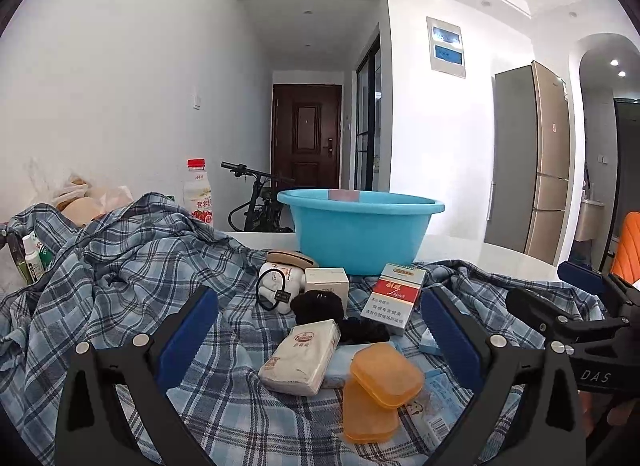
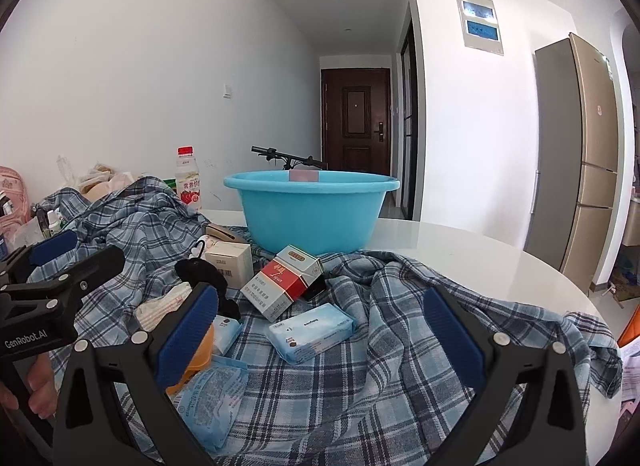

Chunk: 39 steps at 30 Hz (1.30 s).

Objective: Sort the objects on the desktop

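A lived-in apartment, seen from a round white table (image 2: 480,266) at the centre: a hallway at 12 o'clock ends in a dark wooden door (image 1: 307,130) with a keypad lock, a bicycle (image 1: 260,201) parked before it. At 2 o'clock stands a tall gold fridge (image 1: 540,157) beside an arched opening with ceiling spotlights. A light switch (image 2: 227,91) sits on the bare white wall at 10 o'clock. On the table lie a crumpled plaid shirt (image 2: 360,346), a blue basin (image 2: 312,209), a drink bottle (image 1: 197,193) and household clutter.
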Each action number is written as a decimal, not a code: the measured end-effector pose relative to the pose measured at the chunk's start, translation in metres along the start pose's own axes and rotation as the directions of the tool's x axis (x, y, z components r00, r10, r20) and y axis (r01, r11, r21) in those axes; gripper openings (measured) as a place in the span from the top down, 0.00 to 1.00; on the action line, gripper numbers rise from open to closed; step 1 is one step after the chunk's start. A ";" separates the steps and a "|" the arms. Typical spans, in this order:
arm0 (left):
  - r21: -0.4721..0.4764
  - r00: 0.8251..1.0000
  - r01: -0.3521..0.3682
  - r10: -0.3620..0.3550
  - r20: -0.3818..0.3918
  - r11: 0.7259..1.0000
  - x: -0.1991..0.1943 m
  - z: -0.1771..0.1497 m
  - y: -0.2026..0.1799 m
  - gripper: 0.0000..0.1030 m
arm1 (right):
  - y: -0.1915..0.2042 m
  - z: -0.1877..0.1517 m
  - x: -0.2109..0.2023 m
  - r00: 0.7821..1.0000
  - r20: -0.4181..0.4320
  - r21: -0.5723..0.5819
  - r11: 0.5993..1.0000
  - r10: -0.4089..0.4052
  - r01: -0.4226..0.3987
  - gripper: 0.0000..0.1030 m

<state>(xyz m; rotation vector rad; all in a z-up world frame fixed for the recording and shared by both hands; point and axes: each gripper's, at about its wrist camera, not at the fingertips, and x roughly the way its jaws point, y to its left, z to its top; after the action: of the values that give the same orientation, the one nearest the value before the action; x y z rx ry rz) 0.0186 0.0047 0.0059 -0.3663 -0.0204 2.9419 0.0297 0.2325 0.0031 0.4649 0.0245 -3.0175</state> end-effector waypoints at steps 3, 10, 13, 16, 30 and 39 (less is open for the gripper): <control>0.001 1.000 -0.001 0.001 0.019 1.000 -0.004 0.000 0.000 0.00 | -0.001 0.000 -0.001 1.000 0.005 0.005 1.000 -0.014 0.014 0.01; -0.006 0.998 -0.054 0.054 0.014 0.999 -0.006 -0.002 0.002 0.00 | -0.005 0.000 -0.003 0.998 0.014 0.017 0.998 -0.056 0.056 0.01; 0.008 0.998 -0.043 0.044 -0.052 0.999 0.008 -0.004 -0.001 0.00 | -0.006 0.000 -0.004 0.998 0.015 0.018 0.998 -0.056 0.056 0.01; 0.015 0.999 -0.031 0.031 -0.021 0.999 0.003 -0.004 -0.003 0.00 | -0.005 0.000 -0.003 0.998 0.014 0.018 0.998 -0.057 0.056 0.01; 0.006 0.997 -0.068 0.068 -0.044 0.998 0.007 -0.005 -0.002 0.00 | -0.009 -0.001 0.001 0.998 -0.010 0.035 0.997 -0.062 0.062 0.00; -0.004 0.995 -0.095 0.095 -0.044 0.995 0.007 -0.004 0.001 0.00 | -0.008 -0.001 0.001 0.997 -0.005 0.035 0.997 -0.071 0.071 0.00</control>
<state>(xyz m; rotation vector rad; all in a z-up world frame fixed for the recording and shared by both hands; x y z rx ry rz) 0.0130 0.0052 0.0000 -0.4443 -0.0066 3.0275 0.0280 0.2407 0.0022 0.4831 -0.0125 -3.0917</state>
